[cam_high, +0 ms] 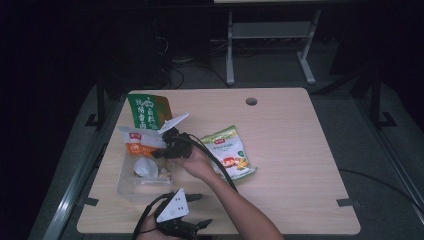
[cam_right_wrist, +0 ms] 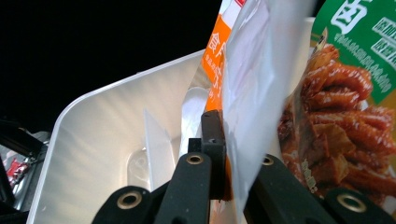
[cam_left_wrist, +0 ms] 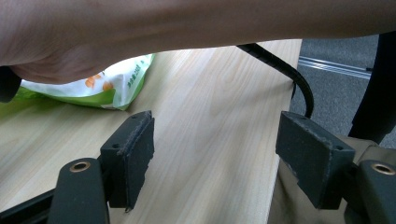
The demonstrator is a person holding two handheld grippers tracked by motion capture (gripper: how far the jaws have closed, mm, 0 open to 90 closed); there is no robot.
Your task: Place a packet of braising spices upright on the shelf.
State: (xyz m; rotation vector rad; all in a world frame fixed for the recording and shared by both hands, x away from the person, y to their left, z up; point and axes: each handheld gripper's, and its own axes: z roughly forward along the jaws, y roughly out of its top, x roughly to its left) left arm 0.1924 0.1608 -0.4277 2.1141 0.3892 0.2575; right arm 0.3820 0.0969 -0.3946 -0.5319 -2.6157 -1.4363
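Dim room, pale wood bench (cam_high: 280,150). Right gripper (cam_right_wrist: 229,154) has its jaws clenched on the orange packet (cam_high: 141,142), held just above the clear bin (cam_high: 125,187), probably for dropping in. Left gripper (cam_high: 186,216) idles nearby, jaws released, nothing between them.

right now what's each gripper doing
left gripper: open, holding nothing, above the wooden table.
right gripper: shut on the orange and white snack packet, over the clear plastic bin.

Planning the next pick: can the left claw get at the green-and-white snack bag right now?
Probably not directly: the left claw is open and empty, but the person's right forearm lies between it and the green-and-white snack bag.
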